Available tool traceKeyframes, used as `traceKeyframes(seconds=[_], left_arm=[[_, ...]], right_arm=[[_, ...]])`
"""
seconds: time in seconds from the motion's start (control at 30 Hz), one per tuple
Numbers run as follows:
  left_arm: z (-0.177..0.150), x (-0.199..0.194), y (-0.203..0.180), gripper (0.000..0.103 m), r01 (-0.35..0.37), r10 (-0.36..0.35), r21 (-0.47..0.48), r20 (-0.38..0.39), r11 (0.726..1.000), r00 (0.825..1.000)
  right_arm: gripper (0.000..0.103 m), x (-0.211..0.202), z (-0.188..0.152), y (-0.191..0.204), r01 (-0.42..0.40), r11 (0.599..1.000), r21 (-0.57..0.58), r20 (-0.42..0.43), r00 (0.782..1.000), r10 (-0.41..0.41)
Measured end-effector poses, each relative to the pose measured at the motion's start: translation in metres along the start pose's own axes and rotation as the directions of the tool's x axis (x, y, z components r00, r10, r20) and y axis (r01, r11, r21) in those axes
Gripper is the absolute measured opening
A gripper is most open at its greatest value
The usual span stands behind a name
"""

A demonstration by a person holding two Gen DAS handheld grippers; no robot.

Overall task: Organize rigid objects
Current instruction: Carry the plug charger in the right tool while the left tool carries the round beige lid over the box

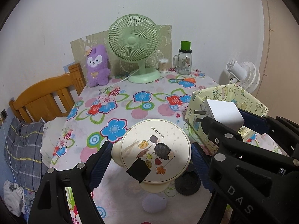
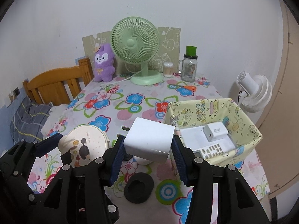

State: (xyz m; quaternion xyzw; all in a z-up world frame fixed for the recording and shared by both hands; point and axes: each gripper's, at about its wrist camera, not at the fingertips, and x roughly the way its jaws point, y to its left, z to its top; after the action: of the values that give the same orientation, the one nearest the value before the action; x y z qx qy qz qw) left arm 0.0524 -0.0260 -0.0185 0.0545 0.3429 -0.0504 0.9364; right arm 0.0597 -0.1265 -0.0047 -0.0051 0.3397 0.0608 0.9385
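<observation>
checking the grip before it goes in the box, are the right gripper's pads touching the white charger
Touching. In the right wrist view both blue pads press flat against opposite sides of the white charger, which the right gripper holds lifted off the table.

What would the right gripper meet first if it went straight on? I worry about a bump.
Probably only the flowered tablecloth ahead of the right gripper, which holds the white charger; the yellow box sits to its right. Depth is unclear.
</observation>
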Motion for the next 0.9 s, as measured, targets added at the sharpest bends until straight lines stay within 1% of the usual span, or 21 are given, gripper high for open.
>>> traceKeyframes(seconds=[0.57,0.9], left_arm=[[0.023,-0.013,-0.027,0.085,0.011,-0.012,0.036,0.039,0.999,0.999],[0.036,-0.008,-0.048,0.085,0.023,-0.025,0.050,0.040,0.998,0.999]], right_arm=[[0.053,-0.019,0.019,-0.028,0.010,1.000,0.019,0.039,0.999,-0.011],[0.053,-0.017,0.028,-0.052,0.032,0.999,0.029,0.042,0.999,-0.033]])
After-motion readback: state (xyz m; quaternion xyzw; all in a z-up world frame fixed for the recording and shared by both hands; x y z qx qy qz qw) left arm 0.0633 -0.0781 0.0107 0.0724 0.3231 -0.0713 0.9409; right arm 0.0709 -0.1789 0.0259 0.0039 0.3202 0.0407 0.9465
